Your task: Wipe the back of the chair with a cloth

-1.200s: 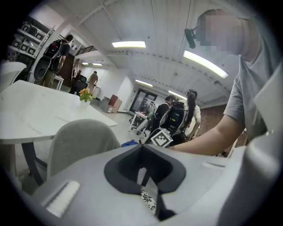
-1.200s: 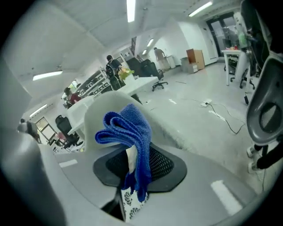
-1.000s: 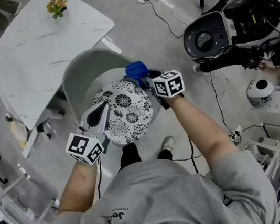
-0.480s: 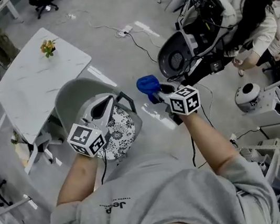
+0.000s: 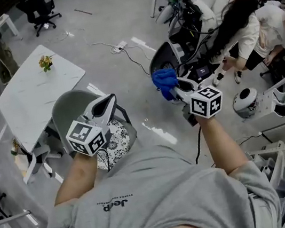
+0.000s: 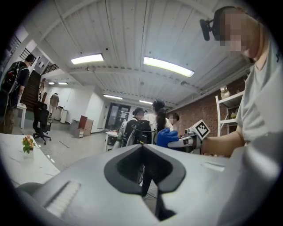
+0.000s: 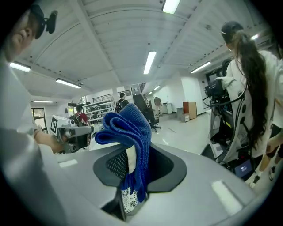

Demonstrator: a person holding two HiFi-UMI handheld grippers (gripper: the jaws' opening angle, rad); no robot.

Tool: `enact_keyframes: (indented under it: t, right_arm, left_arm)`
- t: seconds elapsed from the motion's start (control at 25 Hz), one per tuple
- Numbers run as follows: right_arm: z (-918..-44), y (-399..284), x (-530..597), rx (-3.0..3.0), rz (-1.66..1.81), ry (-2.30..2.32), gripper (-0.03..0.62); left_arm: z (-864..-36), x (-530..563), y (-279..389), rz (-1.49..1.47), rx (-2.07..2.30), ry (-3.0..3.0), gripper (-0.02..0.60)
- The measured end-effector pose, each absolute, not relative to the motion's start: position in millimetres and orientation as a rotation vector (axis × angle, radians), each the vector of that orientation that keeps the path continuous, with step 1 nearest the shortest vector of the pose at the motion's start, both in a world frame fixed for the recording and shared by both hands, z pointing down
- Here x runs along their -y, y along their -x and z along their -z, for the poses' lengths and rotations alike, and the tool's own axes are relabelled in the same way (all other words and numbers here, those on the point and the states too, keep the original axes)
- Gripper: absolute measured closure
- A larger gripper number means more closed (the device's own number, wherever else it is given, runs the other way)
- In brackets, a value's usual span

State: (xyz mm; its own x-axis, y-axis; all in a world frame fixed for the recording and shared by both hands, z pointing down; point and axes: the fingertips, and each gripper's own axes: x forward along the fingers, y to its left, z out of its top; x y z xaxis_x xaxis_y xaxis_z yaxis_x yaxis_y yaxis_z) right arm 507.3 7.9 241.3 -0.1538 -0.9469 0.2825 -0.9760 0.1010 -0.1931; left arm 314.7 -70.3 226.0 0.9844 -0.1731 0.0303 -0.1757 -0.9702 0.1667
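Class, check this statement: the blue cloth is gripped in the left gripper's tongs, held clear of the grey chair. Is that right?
Not quite. The blue cloth is gripped in the tongs of the right gripper, not the left. The right gripper view shows it pinched there, folded. The left gripper holds nothing. The rest stands: the cloth is held clear of the grey chair.
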Motion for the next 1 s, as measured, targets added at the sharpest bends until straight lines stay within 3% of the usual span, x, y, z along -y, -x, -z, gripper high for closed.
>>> enact_keyframes:
  t: [1.0]
  right_arm:
    - [-203, -506, -37, 2.402, -0.434, -1.968, 0.499]
  left_arm:
    - [-197, 67, -304, 0.019, 0.303, -2.959, 0.568]
